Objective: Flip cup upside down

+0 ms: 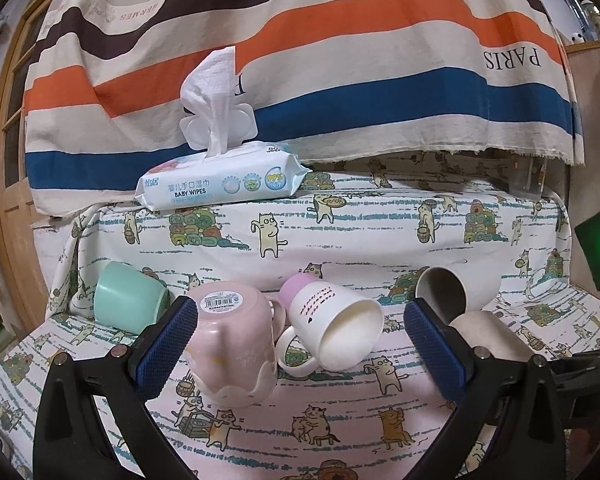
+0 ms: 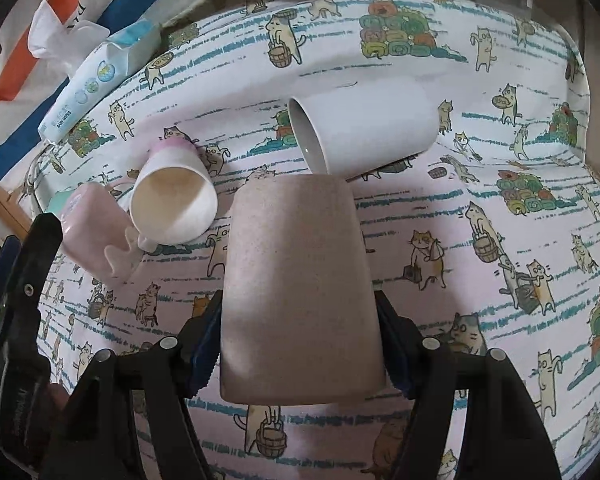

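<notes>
Beige speckled cup (image 2: 300, 280) is sitting clamped in our right hand-held gripper (image 2: 300, 344), seemingly base-up above the bench (image 2: 480, 200). We are judging the flip nearly done, with setting down remaining. Our left hand-held gripper (image 1: 300, 344) is hanging wide open, empty.

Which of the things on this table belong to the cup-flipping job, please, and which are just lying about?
Job in hand:
beige cup, clamped in the right gripper
left gripper, open
pink mug, already upside down
white mug, grey mug and green cup, all on their sides

Lying about:
wipes pack
striped cloth
</notes>
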Demonstrator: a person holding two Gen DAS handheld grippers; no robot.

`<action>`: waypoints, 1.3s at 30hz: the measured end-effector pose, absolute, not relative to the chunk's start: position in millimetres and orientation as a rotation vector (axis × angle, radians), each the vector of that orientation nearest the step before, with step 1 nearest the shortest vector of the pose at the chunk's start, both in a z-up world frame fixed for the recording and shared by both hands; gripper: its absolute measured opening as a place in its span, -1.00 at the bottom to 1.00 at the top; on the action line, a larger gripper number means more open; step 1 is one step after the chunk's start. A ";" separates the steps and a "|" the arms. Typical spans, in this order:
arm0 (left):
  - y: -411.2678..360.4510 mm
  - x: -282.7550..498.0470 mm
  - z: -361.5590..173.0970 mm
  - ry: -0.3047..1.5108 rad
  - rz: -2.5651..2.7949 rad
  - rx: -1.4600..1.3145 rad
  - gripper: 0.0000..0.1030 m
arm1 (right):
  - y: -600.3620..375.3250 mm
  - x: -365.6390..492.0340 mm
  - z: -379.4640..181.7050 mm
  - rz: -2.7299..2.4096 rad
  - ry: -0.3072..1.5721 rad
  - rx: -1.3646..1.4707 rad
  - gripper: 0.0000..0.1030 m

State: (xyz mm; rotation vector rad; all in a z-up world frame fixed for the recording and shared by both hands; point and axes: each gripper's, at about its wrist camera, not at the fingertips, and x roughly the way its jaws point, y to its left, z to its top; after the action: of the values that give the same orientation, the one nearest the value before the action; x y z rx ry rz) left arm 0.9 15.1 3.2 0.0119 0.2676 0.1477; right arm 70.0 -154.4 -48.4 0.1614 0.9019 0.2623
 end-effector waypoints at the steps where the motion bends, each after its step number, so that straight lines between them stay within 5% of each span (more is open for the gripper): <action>1: 15.0 1.1 3.0 0.269 0.147 0.012 0.99 | -154.4 70.0 -48.1 0.262 0.900 0.159 0.37; 10: 14.6 0.7 2.6 0.264 0.144 0.009 0.99 | -150.0 66.4 -45.3 0.283 0.876 0.121 0.39; 14: 12.4 -1.8 3.4 0.260 0.129 0.006 0.99 | -150.9 55.0 -36.8 0.310 0.812 0.097 0.64; 24: 8.9 -12.9 9.6 0.222 0.101 -0.003 0.99 | -176.3 31.9 -15.8 0.288 0.687 0.038 0.65; 30: 9.9 -16.9 12.2 0.206 0.092 -0.015 0.99 | -210.6 23.4 1.8 0.200 0.515 -0.020 0.67; 35: 8.5 -15.8 11.2 0.206 0.099 -0.005 0.99 | -244.7 15.1 17.9 0.152 0.329 -0.024 0.99; 39: 8.2 -14.2 10.7 0.205 0.107 0.003 0.99 | -263.7 11.4 23.2 0.126 0.226 -0.025 0.99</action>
State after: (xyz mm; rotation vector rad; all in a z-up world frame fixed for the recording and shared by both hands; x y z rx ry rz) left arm -14.2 8.2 10.7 0.0025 0.2049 0.1067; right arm 11.4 -263.7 23.2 -0.0252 0.2263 0.1257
